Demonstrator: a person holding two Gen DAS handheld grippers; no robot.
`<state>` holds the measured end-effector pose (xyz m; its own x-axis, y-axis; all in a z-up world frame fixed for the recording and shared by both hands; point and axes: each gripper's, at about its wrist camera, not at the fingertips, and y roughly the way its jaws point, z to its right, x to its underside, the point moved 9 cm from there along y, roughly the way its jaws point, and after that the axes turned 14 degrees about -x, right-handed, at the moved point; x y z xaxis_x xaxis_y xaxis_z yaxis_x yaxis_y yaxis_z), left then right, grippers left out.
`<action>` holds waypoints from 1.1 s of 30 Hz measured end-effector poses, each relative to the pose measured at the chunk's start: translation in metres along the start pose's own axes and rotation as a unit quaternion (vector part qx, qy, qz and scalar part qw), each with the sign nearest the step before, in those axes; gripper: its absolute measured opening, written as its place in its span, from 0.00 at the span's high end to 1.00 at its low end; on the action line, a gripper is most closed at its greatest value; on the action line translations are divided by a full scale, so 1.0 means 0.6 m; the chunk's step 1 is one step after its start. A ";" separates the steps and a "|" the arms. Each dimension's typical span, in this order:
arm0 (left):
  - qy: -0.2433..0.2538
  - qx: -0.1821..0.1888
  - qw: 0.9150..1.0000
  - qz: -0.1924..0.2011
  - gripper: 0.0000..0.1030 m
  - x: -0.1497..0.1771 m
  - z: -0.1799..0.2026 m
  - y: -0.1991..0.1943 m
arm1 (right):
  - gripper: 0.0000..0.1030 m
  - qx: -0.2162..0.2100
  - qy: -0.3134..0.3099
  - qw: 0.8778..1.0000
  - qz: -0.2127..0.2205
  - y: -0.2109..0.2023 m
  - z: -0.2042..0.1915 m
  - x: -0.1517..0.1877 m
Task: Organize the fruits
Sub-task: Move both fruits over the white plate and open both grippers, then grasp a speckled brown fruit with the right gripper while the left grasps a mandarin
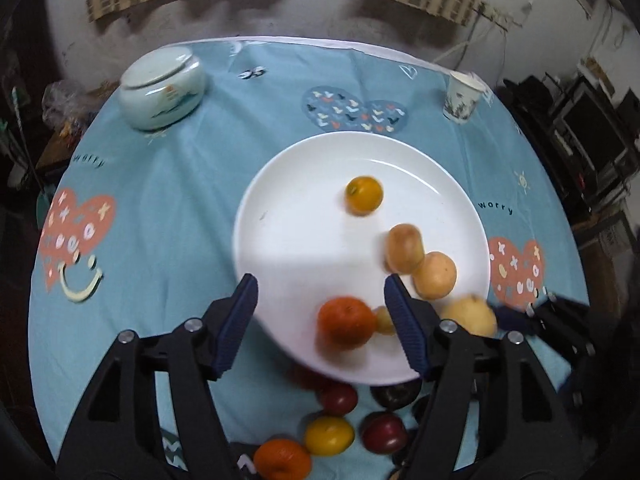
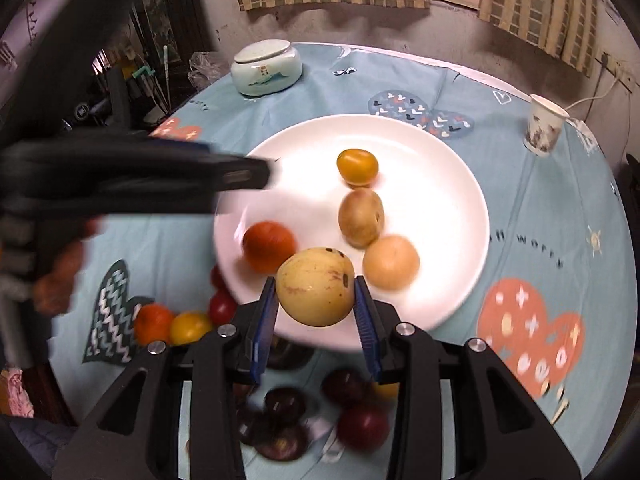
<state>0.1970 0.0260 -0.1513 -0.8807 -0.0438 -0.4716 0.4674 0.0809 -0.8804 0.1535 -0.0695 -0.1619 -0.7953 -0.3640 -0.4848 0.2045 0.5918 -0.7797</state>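
Right hand-held gripper [image 2: 316,300] is clamped on a pale yellow pear [image 2: 315,286], both blue pads pressed to its sides, and the pear hangs over the near rim of the white plate [image 2: 440,184]. Just past the pear on the plate sits a pale orange fruit [image 2: 391,263], touching a brownish fruit [image 2: 361,217] above it; beyond that, toward the plate's middle, a small yellow-orange fruit [image 2: 357,166]. Left of the pear, an orange [image 2: 269,252] lies near the plate's left edge, blurred.

Left hand-held gripper [image 1: 322,320] stands open, jaws apart, pads touching nothing. The orange [image 1: 346,322] lies on the plate between the two fingers, clear of both, nearer the right-hand one. No earlier picture to compare, so only that much. In the right wrist view that gripper shows as a dark blurred bar [image 2: 224,174] crossing the plate's left rim.

Off the plate, on the desk [image 1: 172,208] nearer the camera: a red plum [image 1: 338,399], a yellow fruit [image 1: 329,435], a second orange [image 1: 282,460], another red plum [image 1: 385,433], and darker plums [image 2: 285,405] bunched under the plate's near rim.

Beyond the plate: a lidded ceramic jar [image 1: 162,90] to the far left, a paper cup [image 1: 462,98] to the far right.
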 end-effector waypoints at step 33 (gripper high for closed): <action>0.063 0.007 0.996 -0.056 0.25 0.280 -0.058 -0.040 | 0.63 -0.072 0.019 0.993 -0.091 0.028 -0.146 0.251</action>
<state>0.0350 0.0513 -0.2079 -0.9293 0.0740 -0.3617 0.3666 0.0691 -0.9278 -0.0130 -0.0513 -0.2130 -0.8334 -0.4480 -0.3235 -0.0261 0.6167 -0.7868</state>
